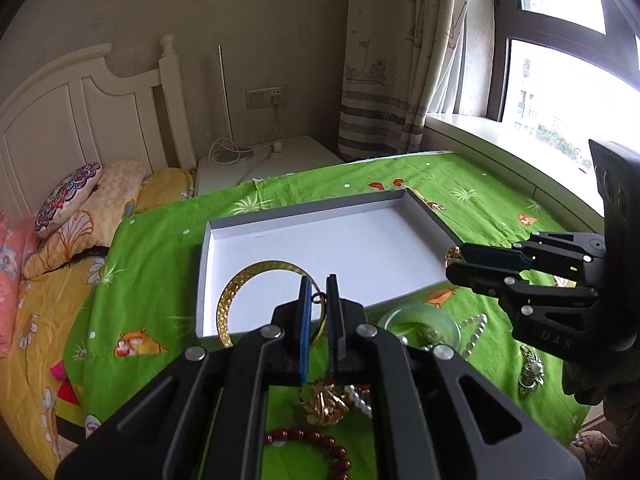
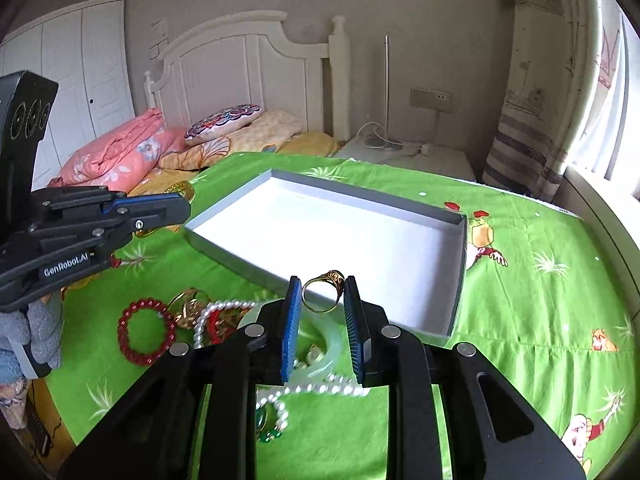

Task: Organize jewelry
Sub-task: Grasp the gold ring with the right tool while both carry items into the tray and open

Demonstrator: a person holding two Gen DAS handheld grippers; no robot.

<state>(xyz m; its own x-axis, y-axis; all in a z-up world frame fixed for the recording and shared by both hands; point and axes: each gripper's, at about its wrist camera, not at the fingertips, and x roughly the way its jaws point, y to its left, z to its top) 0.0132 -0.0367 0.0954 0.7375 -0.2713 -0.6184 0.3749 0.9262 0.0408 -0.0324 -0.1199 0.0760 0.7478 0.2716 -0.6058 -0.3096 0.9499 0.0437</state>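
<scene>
A shallow white box [image 1: 424, 206] [image 2: 460, 264] lies open on the green cloth. My left gripper [image 1: 319, 284] is shut on a gold bangle [image 1: 240, 284] and holds it over the box's near left corner. My right gripper [image 2: 322, 288] is shut on a gold ring [image 2: 326, 280] above the box's near edge; it also shows in the left wrist view [image 1: 454, 260]. Loose jewelry lies on the cloth in front of the box: a red bead bracelet [image 2: 132, 332], a pearl necklace [image 2: 224, 308], a pale green jade bangle [image 2: 332, 344] and gold pieces [image 1: 324, 404].
The green cloth [image 2: 520, 300] covers a bed. Pillows and a pink quilt [image 2: 120, 152] lie by the white headboard [image 2: 240, 52]. A white bedside table [image 1: 296, 156] with cables stands behind. A window [image 1: 560, 60] and curtain are on the right.
</scene>
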